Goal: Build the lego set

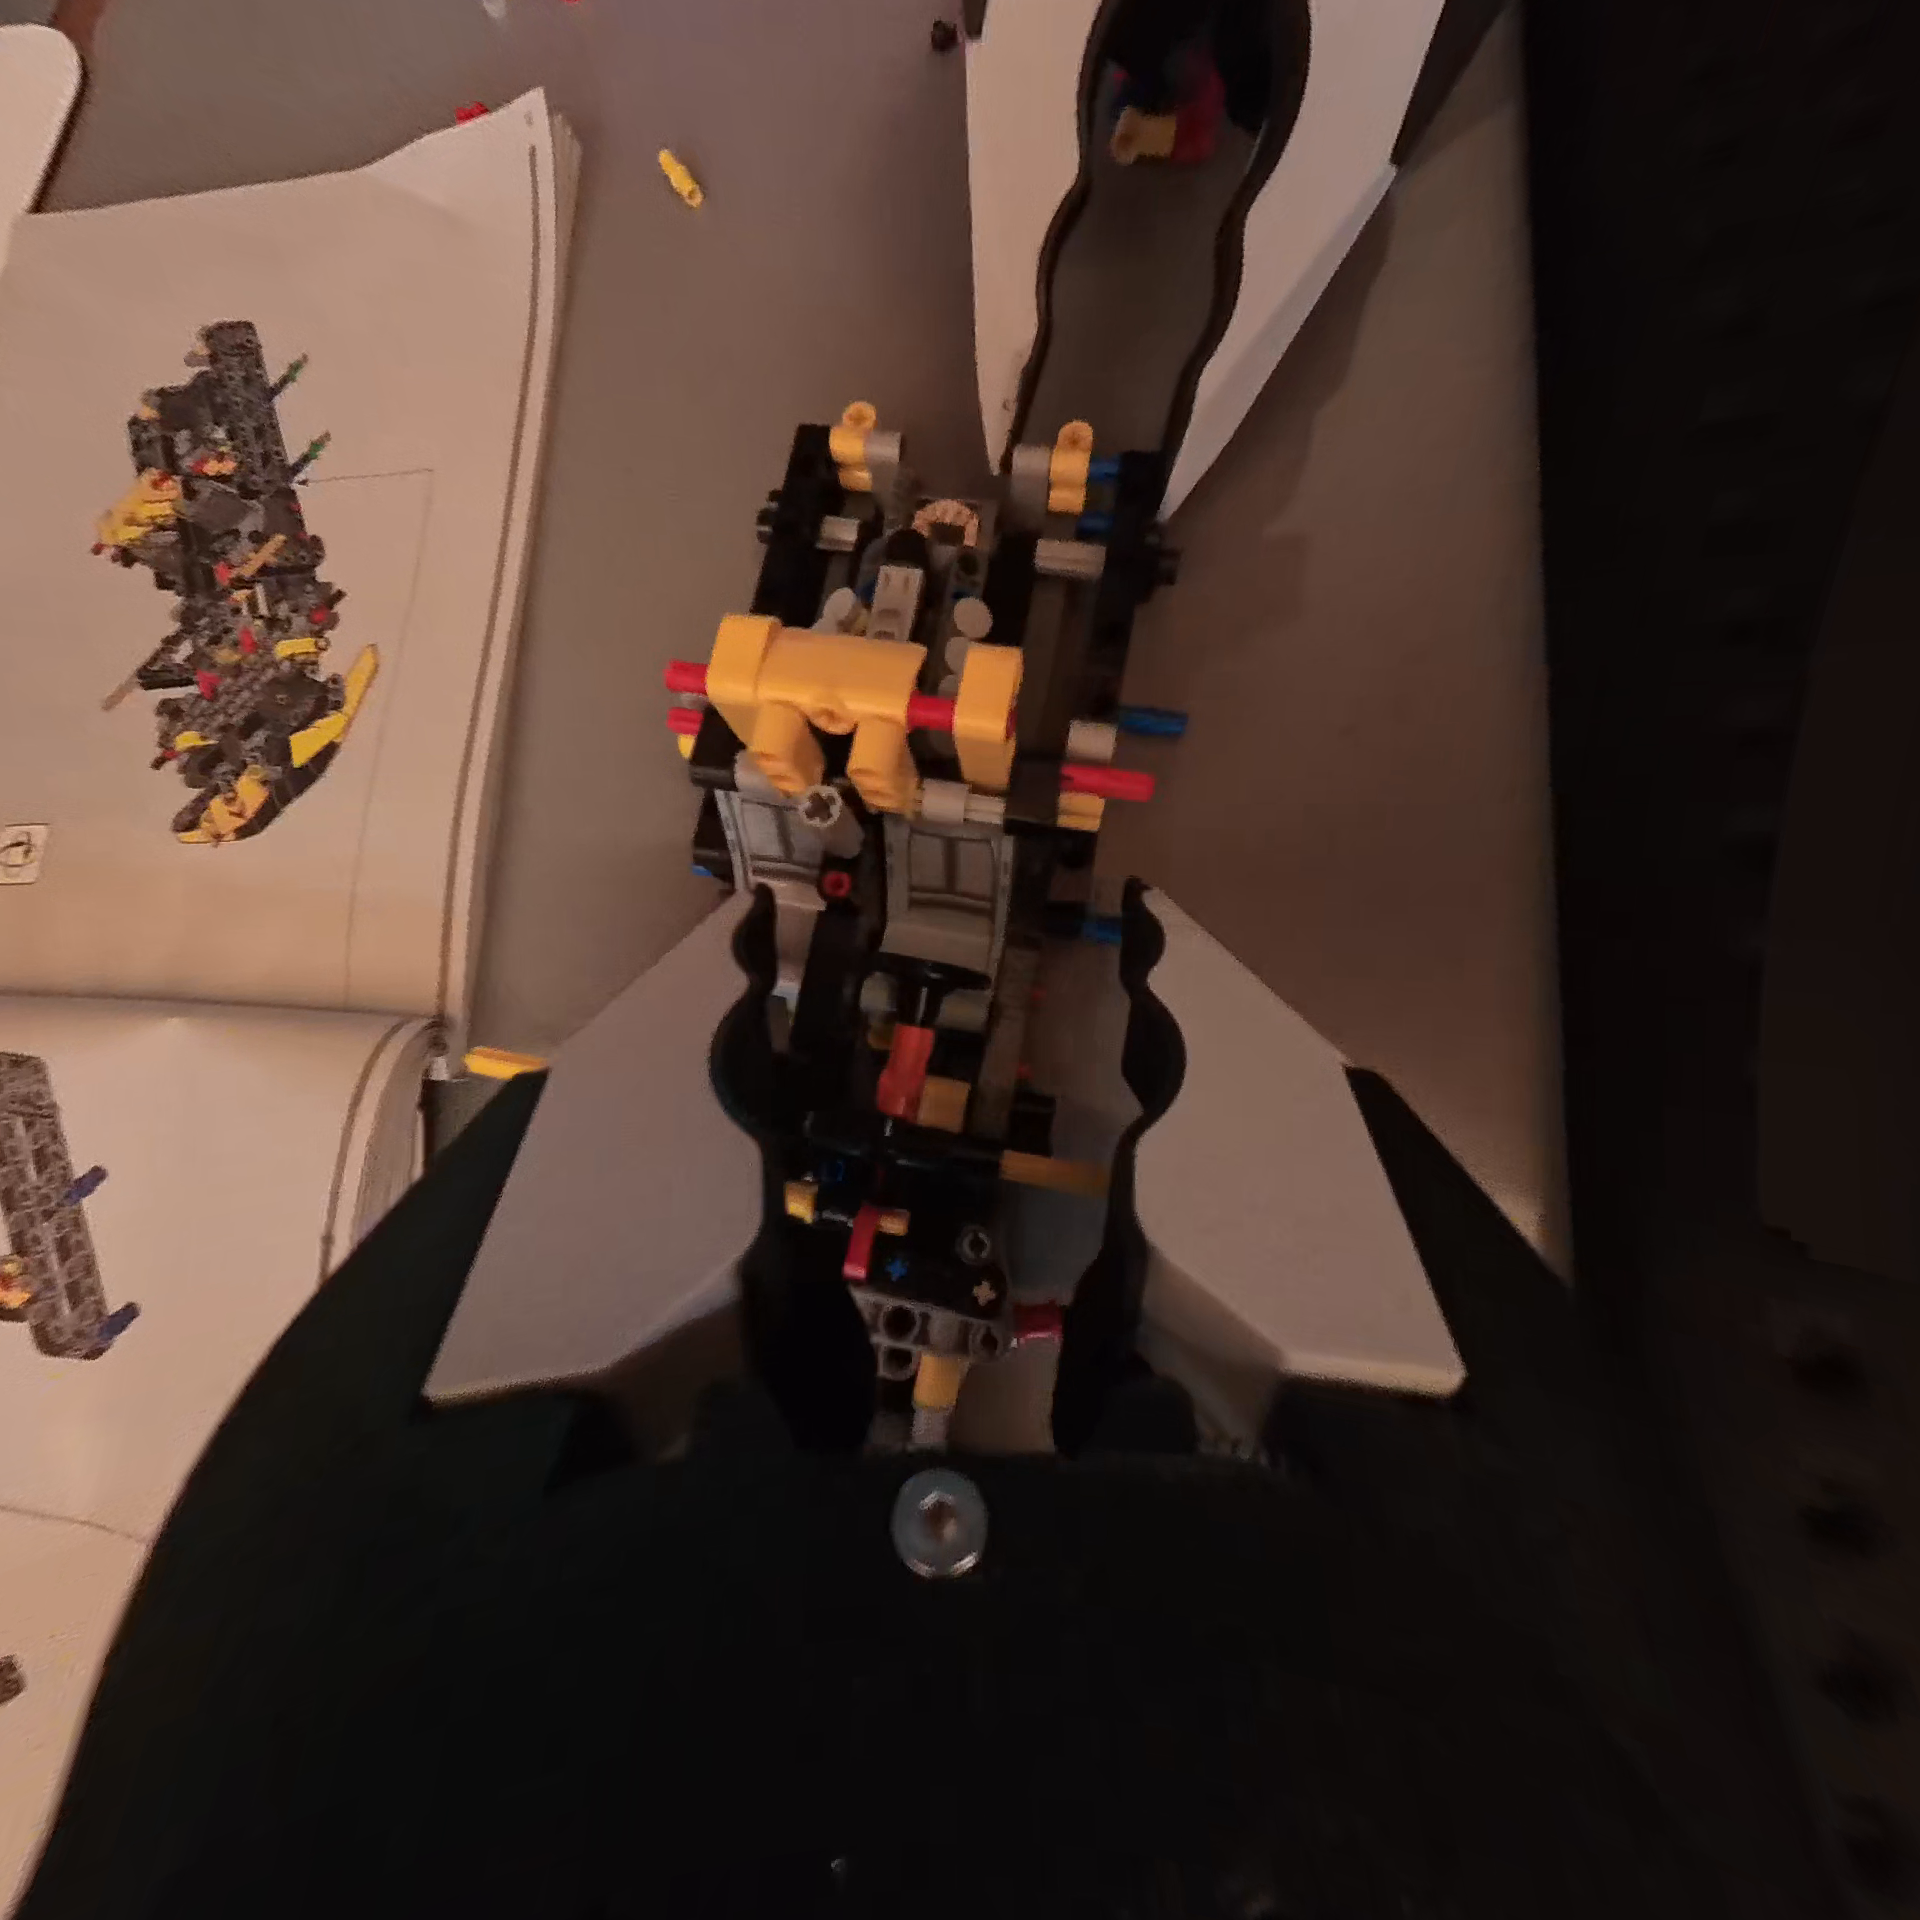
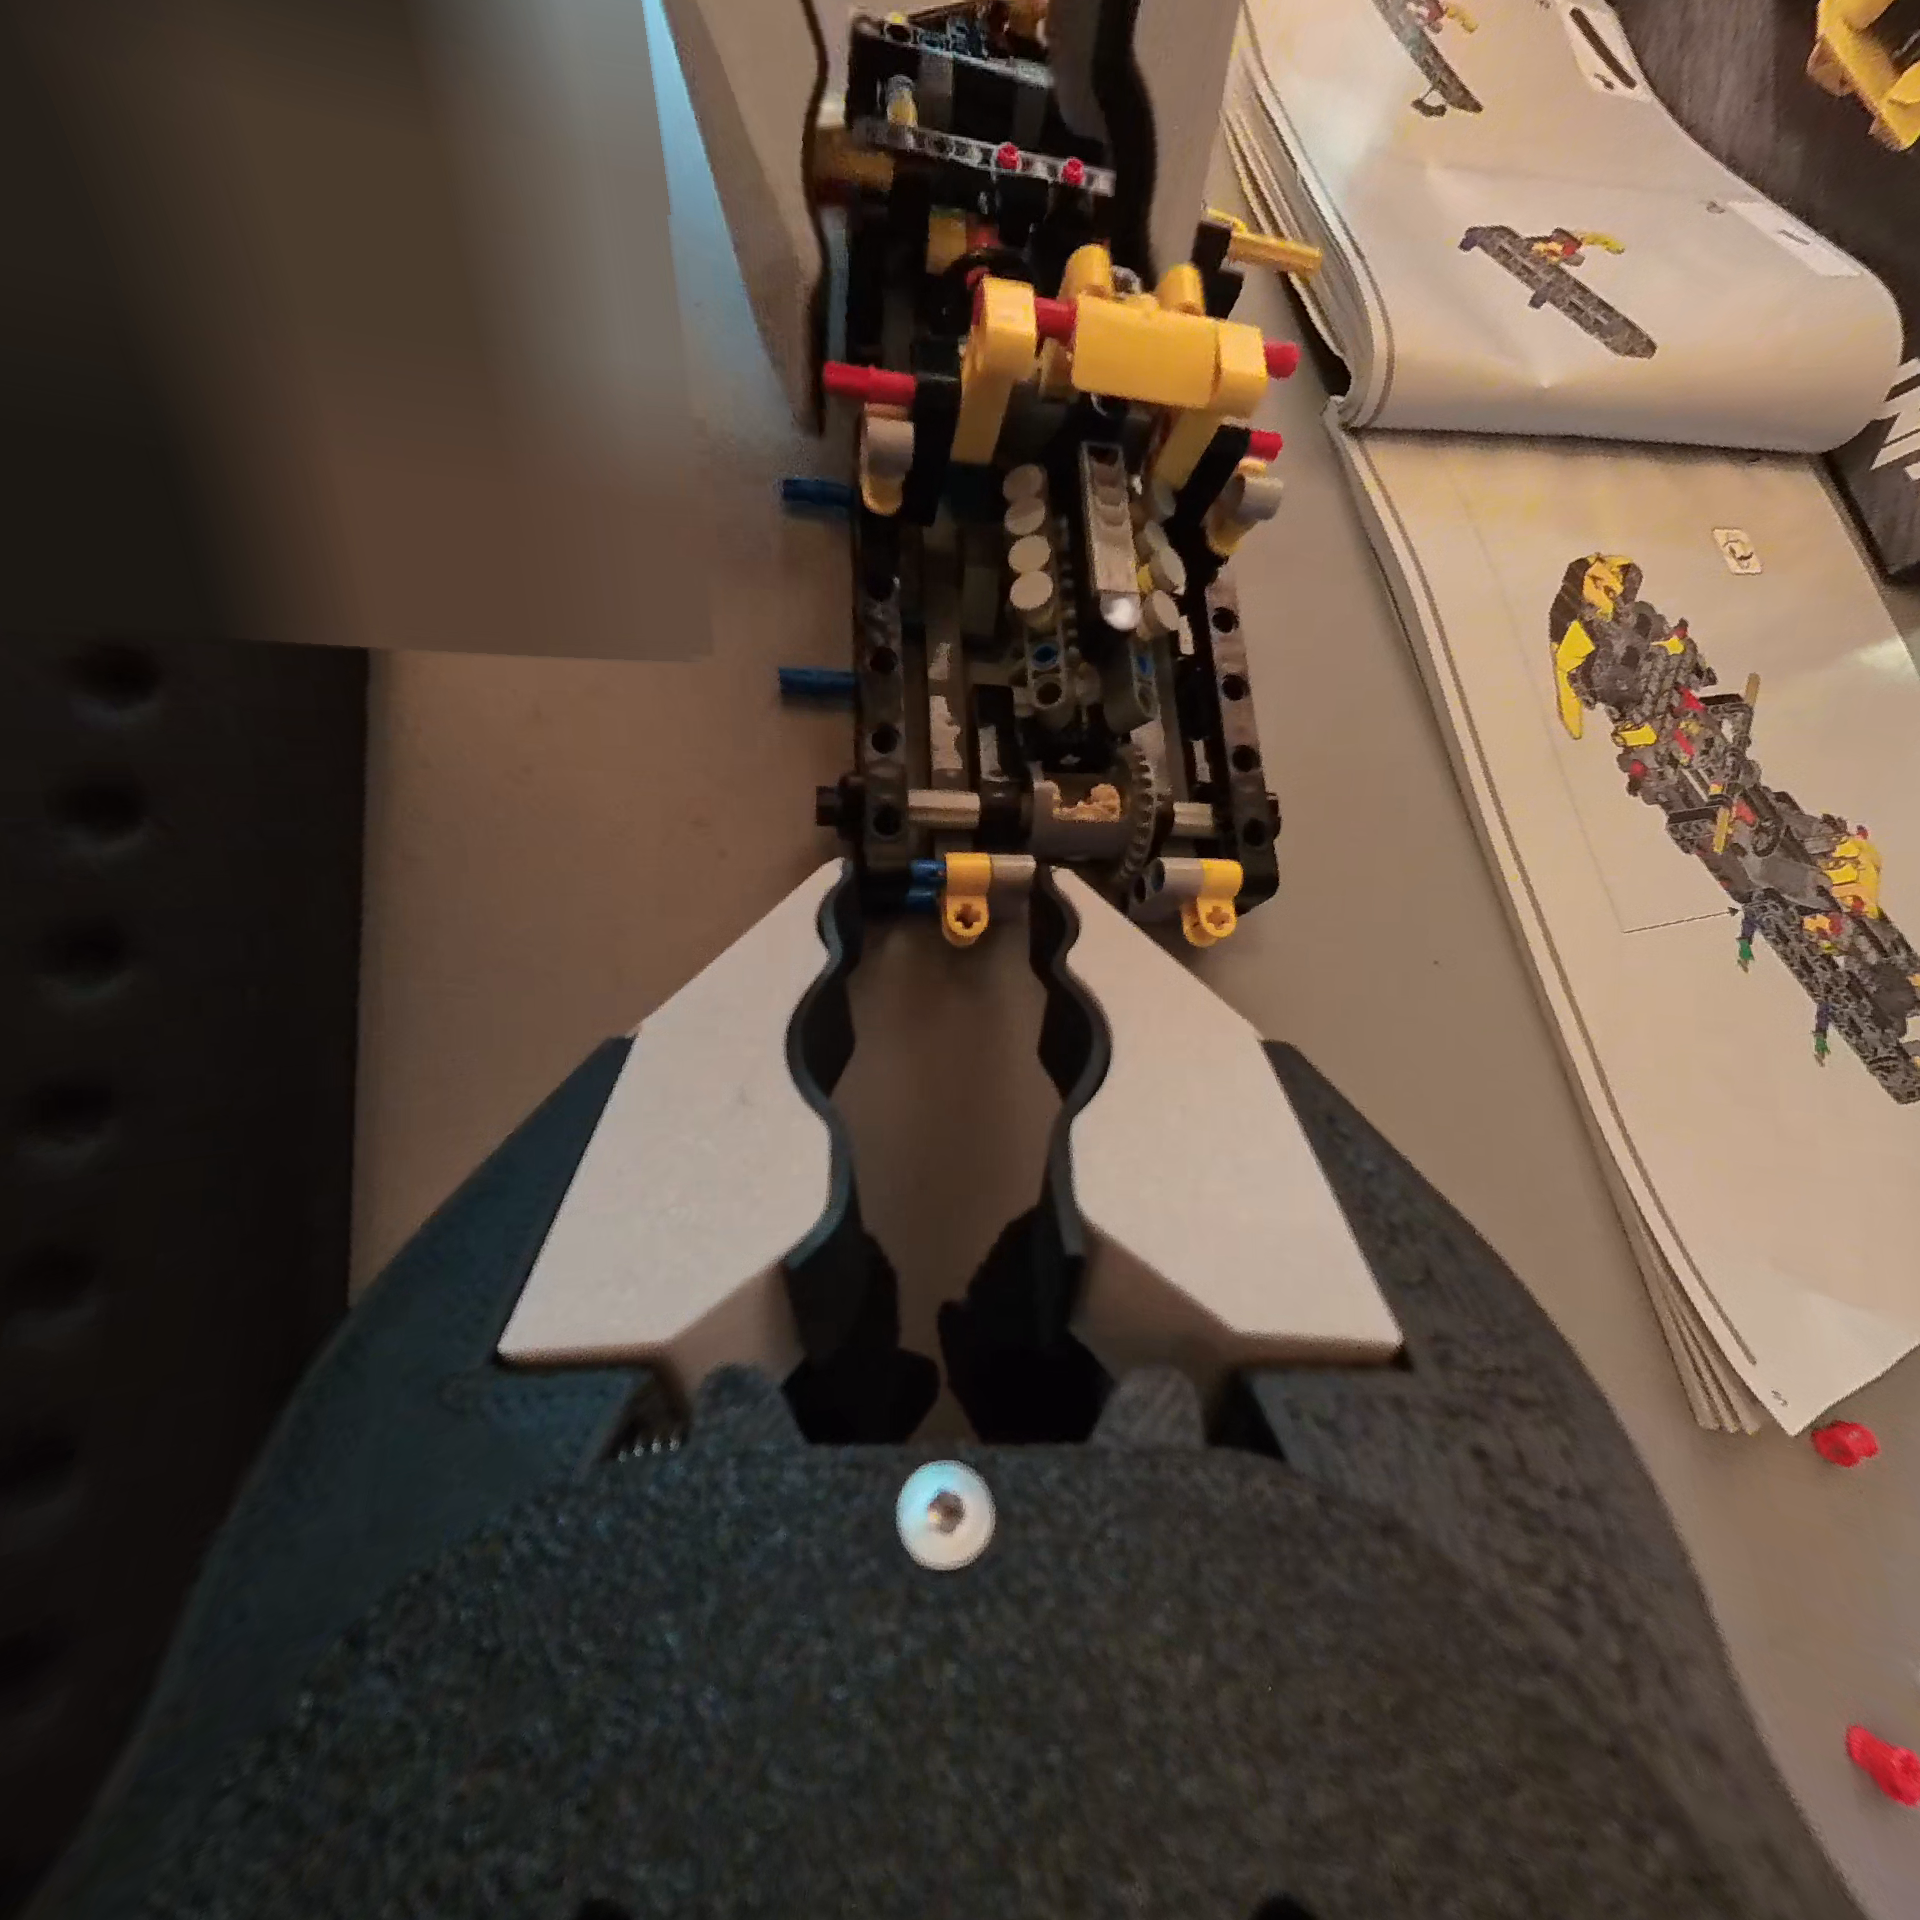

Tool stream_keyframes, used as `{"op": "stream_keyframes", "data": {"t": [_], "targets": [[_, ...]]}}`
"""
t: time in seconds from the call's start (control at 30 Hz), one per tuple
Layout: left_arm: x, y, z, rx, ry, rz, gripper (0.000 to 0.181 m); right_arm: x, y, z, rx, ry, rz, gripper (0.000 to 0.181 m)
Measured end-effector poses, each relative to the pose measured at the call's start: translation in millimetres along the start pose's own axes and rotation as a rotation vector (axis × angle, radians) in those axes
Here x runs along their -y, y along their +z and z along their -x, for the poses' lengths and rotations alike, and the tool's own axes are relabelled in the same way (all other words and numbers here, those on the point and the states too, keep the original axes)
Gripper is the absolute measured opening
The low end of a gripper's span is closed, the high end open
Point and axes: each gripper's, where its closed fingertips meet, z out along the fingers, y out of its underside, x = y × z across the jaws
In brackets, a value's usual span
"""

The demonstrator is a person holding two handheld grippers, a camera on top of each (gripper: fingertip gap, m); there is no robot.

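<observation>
1. Nearest, left claw (image 1: 940,914) is clamped on the near end of the model (image 1: 914,790).
2. Right claw (image 2: 940,883) grips the model's opposite end.
3. Beyond, manual (image 2: 1621,665) lies open on the surface (image 2: 582,831), loose pin (image 1: 681,177) beside it.

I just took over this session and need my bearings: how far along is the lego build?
Partly built. The chassis already has its frame, gears and a yellow cross piece. The left gripper is clamped around one end; the right gripper meets the other, its grip unclear. The open instruction booklet pictures a longer model, and loose pieces like a yellow pin remain.
</observation>
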Motion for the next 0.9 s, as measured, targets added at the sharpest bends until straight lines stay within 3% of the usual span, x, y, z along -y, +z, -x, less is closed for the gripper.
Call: {"op": "stream_keyframes", "data": {"t": [0.37,0.9], "targets": [[-4.4,10.2,4.8,0.106,0.120,0.020,0.059,0.0,0.3,-0.3,0.000,-0.005,0.008,0.031],[-4.1,11.5,6.9,0.127,0.139,0.003,0.059,-0.4,-1.7,-0.1,0.039,0.057,-0.013,0.036]]}}
